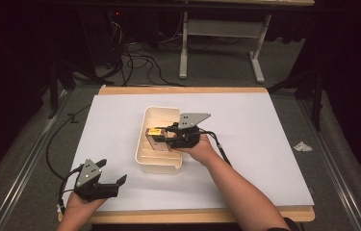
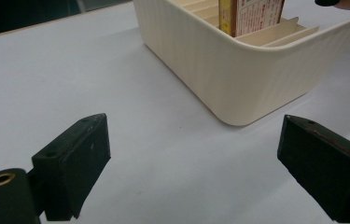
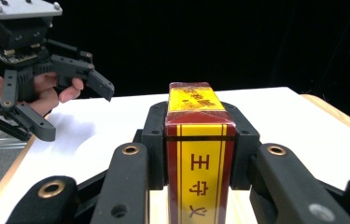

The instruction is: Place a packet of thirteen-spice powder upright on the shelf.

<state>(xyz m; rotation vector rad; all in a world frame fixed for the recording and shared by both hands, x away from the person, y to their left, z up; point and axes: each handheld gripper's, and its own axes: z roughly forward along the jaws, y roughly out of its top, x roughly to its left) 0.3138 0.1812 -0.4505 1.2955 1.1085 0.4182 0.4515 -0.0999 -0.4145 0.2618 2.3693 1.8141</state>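
Note:
A cream ribbed bin [image 1: 142, 155] with slotted dividers stands on the white table sheet, its near corner [image 2: 238, 88] filling the upper part of the left gripper view. A red and yellow box [image 3: 196, 154] stands upright in the bin [image 1: 155, 137] [image 2: 249, 16], with my right gripper [image 1: 166, 134] [image 3: 196, 135] shut on it, jaws against both of its sides. My left gripper [image 1: 113, 175] [image 2: 193, 161] rests open at the table's front left, short of the bin, nothing between its jaws. It also appears in the right gripper view [image 3: 77, 105].
The white sheet [image 1: 264, 144] covers a wooden table top, with bare room to the right and left of the bin. Cables [image 1: 135, 60] and a desk frame [image 1: 221, 38] stand on the floor beyond. A crumpled paper scrap [image 1: 303, 146] lies off the right edge.

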